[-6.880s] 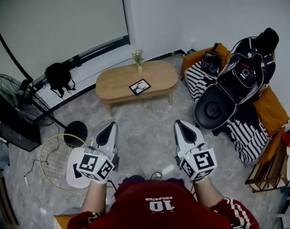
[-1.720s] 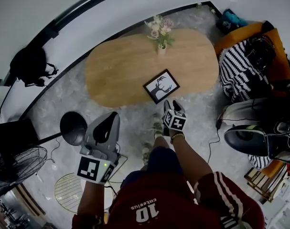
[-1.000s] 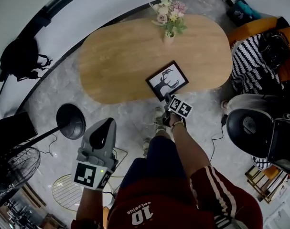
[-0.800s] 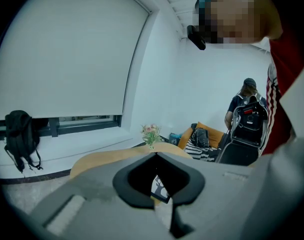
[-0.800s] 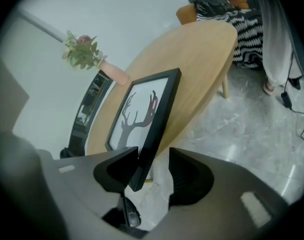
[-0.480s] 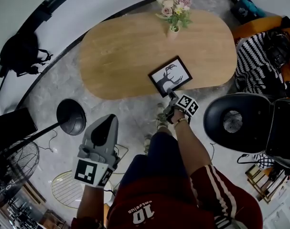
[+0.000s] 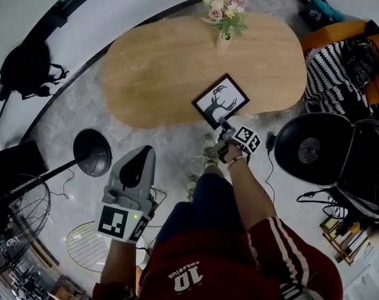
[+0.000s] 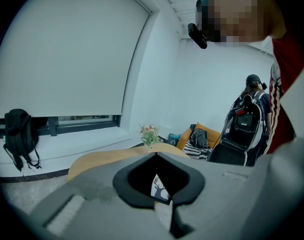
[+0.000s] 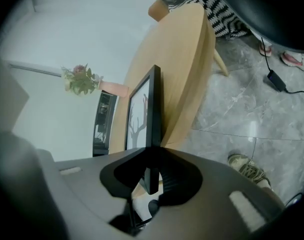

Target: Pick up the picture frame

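Oval wooden desk (image 7: pixel 158 74) on a grey marble floor (image 7: pixel 70 124). Near its far edge, a small vase of flowers (image 7: pixel 224 14). Against the wall at left, a black backpack (image 7: pixel 27 67). Nearer, a round black stand base (image 7: pixel 92 153) and a fan (image 7: pixel 11 227). At right, a striped cushion (image 7: pixel 326 74) on an orange sofa (image 7: pixel 320 33), with a black cable (image 7: pixel 269 167) trailing across the floor.

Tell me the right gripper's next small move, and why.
Probably finish closing before lifting. The right gripper has the picture frame's near corner between its jaws, which have just been closing, but I cannot tell whether both pads press yet, and the frame lies at the table's edge.
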Available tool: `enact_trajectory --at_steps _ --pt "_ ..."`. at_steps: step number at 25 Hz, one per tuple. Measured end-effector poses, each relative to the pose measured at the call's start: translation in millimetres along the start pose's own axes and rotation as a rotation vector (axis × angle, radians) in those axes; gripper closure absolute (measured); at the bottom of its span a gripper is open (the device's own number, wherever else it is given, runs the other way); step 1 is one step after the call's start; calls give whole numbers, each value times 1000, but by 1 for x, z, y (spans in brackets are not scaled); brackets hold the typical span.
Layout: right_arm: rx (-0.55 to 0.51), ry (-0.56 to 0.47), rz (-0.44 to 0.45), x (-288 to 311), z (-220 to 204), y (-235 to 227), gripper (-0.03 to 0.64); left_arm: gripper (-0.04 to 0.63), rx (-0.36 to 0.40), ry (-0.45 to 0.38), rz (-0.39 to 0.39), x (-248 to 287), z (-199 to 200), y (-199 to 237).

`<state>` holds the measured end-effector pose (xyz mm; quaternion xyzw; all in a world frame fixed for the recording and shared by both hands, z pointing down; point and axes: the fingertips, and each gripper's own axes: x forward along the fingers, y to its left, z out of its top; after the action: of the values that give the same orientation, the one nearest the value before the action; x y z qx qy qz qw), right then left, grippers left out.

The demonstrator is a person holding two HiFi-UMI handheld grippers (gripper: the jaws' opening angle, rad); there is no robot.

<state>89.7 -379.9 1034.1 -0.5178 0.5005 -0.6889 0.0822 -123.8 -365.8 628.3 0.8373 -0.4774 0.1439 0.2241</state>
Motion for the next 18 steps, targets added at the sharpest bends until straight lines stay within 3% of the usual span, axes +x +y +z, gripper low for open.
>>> enact_trajectory --at_steps 8,18 --pt "-46 23 55 -21 2 21 546 592 3 -11 -4 -9 13 -11" --pt "-171 8 125 -66 21 98 548 592 31 -77 -5 -31 61 -25"
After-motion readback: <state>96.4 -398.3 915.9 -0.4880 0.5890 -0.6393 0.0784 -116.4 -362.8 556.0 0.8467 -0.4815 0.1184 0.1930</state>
